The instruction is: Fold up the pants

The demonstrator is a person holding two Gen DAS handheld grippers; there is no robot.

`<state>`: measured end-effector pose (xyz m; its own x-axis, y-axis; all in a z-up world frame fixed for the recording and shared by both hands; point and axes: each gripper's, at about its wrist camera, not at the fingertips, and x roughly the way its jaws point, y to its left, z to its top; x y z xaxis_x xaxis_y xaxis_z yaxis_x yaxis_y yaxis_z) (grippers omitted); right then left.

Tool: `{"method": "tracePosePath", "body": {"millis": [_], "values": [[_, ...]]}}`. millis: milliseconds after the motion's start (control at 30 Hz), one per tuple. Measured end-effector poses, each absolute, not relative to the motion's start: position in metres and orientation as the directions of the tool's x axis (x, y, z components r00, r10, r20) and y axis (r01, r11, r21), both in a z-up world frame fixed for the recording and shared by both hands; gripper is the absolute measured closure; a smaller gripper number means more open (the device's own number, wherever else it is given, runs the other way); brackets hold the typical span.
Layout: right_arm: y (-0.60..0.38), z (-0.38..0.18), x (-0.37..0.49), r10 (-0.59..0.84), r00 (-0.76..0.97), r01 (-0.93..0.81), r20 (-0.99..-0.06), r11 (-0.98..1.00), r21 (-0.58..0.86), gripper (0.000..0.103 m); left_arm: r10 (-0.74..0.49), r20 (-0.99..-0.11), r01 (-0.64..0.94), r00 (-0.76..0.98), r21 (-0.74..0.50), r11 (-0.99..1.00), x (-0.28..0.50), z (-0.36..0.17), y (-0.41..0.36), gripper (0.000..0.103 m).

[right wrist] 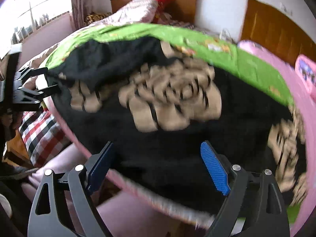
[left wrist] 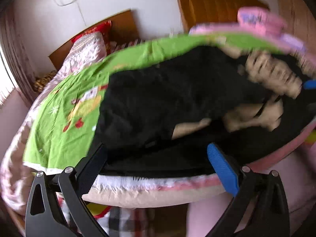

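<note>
Black pants (left wrist: pixel 158 90) with a beige fleece lining (left wrist: pixel 272 73) lie crumpled across a green printed sheet (left wrist: pixel 59 130) on the bed. My left gripper (left wrist: pixel 156 148) hovers open over the pants' near edge, its jaws wide apart with the cloth lying under them. In the right wrist view the pants (right wrist: pixel 118 122) fill the middle, with the lining (right wrist: pixel 167 96) bunched on top. My right gripper (right wrist: pixel 157 145) is open above the black cloth, pads apart. The left gripper (right wrist: pixel 52 79) shows at the pants' left end. A blue tip of the right gripper (left wrist: pixel 310 84) shows at the far right.
A pink blanket (left wrist: pixel 256 21) is piled at the bed's far right. A wooden headboard (left wrist: pixel 122 25) and a brown door (left wrist: pixel 207 6) stand behind the bed. A checked cloth (right wrist: pixel 39 130) hangs below the bed's edge. A window (right wrist: pixel 35 6) is at the left.
</note>
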<state>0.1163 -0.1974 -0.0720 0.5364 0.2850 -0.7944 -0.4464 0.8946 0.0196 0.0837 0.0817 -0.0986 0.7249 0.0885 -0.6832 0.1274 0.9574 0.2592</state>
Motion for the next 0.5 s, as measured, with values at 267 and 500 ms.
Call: {"method": "tracePosePath", "body": {"millis": [267,500], "values": [[-0.269,-0.057,0.067,0.437,0.601,-0.428,-0.669,0.883,0.193,0.018,0.094,-0.67,0.102,0.736,0.246,0.964,0.078,-0.076,0.09,0.002],[-0.42,-0.054,0.046,0.358,0.786,-0.005,-0.503,0.818,0.575,0.015,-0.059,-0.586,0.195,0.808,0.172,0.966,0.087,-0.032,0.035,0.002]]}}
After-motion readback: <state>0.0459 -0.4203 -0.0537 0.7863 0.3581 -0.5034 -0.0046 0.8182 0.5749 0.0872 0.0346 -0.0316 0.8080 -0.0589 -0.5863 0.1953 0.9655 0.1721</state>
